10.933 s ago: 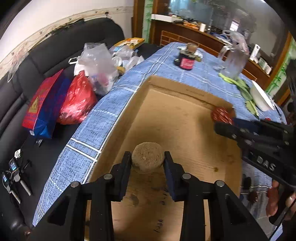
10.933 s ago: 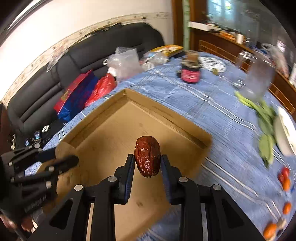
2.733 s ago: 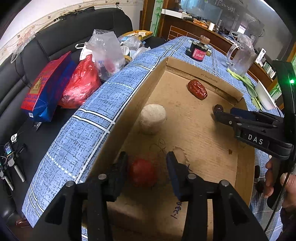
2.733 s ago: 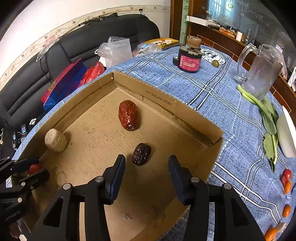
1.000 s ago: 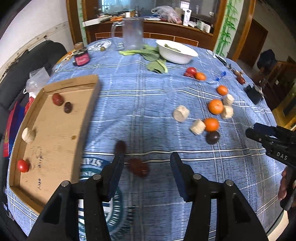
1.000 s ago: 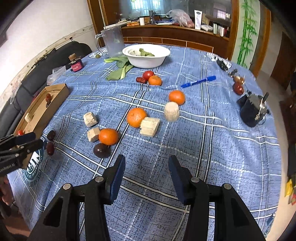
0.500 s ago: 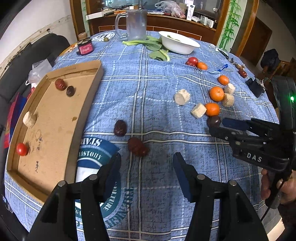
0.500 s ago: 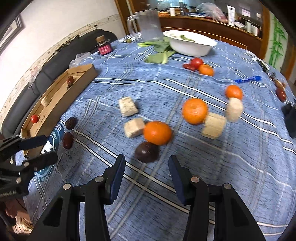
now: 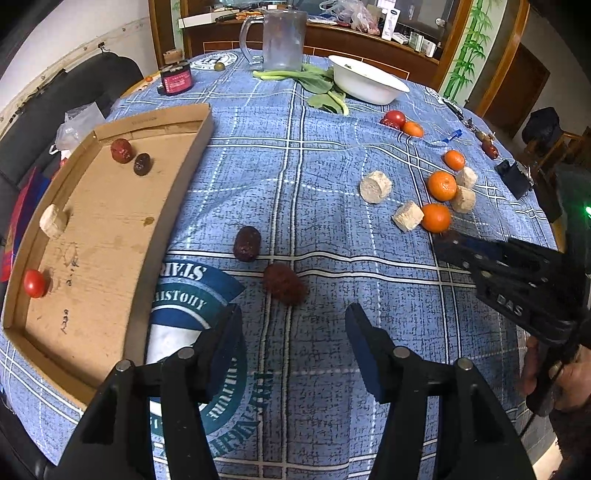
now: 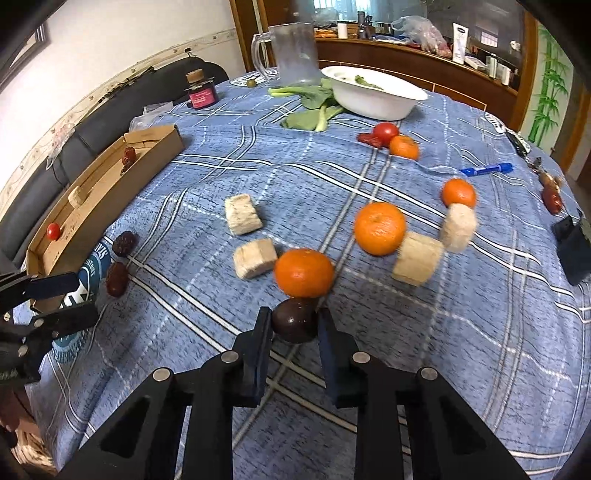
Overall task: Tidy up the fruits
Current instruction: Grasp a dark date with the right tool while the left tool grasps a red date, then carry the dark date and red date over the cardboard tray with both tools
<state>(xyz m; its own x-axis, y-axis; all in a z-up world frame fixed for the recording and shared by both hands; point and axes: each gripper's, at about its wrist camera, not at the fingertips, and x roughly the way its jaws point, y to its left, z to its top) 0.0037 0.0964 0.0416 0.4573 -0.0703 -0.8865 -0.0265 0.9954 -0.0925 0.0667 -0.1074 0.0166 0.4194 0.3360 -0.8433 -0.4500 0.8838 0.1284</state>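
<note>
My right gripper [image 10: 294, 316] is closing, and its pads press on both sides of a dark round fruit [image 10: 295, 329] that rests on the blue cloth just in front of an orange [image 10: 303, 273]. My left gripper [image 9: 293, 314] stands open above the cloth with nothing between its fingers. A red date [image 9: 284, 282] lies just ahead of it and a darker date [image 9: 246, 243] a little further on. The cardboard tray [image 9: 103, 221] to the left holds two dates, a beige chunk and a cherry tomato [image 9: 34, 283].
More oranges [image 10: 379, 229] and beige chunks [image 10: 255, 257] lie scattered mid-table. Further back stand a white bowl [image 9: 369, 79], a clear jug [image 9: 282, 35], leafy greens and a red jar [image 9: 176, 79]. A blue pen [image 10: 487, 169] lies right. A black sofa lies behind the tray.
My right gripper has come down and forward to the dark round fruit and closed on it. My left gripper has hardly moved and stands slightly wider.
</note>
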